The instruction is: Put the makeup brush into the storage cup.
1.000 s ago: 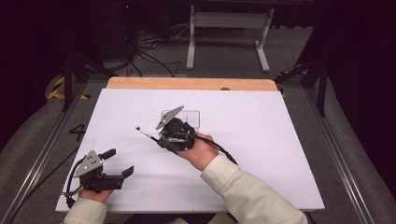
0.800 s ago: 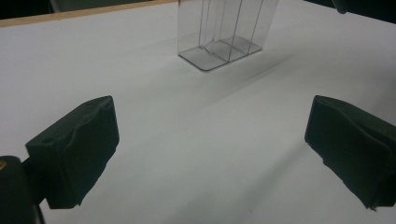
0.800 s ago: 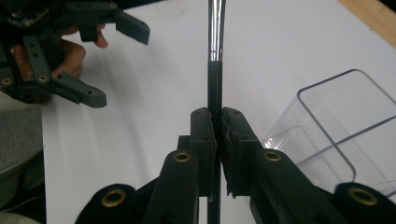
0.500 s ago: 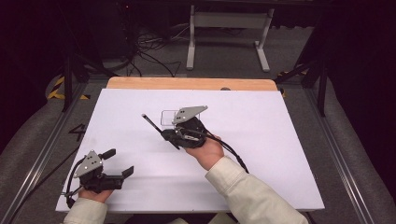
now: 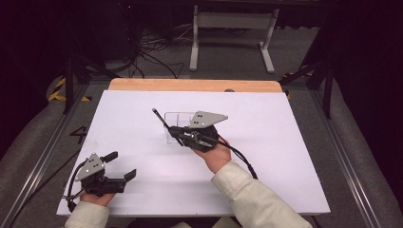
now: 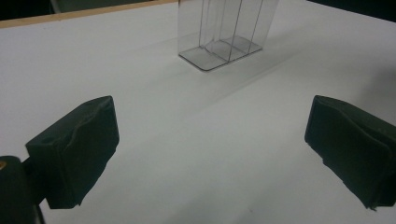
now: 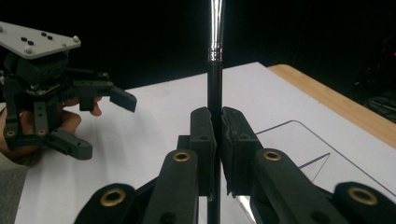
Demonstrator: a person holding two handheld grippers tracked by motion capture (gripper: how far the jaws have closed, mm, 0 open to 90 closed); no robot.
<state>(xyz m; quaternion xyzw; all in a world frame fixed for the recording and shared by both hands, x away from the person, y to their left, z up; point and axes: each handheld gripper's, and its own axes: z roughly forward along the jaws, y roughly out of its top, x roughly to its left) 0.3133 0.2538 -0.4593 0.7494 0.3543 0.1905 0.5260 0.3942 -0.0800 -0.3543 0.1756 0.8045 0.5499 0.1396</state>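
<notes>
Right gripper (image 5: 178, 133) pinching a slim black brush (image 5: 160, 118) at frame centre, beside a clear divided box (image 5: 177, 118).

The white table (image 5: 285, 156) is lying mostly bare, with wide open room at right and along the bottom edge; its wooden far edge (image 5: 195, 85) is running across the upper middle. The brush's long axis is slanting toward the upper left, its tip rising over the box's left side; in the right gripper view its handle (image 7: 215, 88) is standing vertical between jaws pressed onto it. The left gripper (image 5: 124, 166) is resting at lower left, jaws spread wide, well apart from the box.
</notes>
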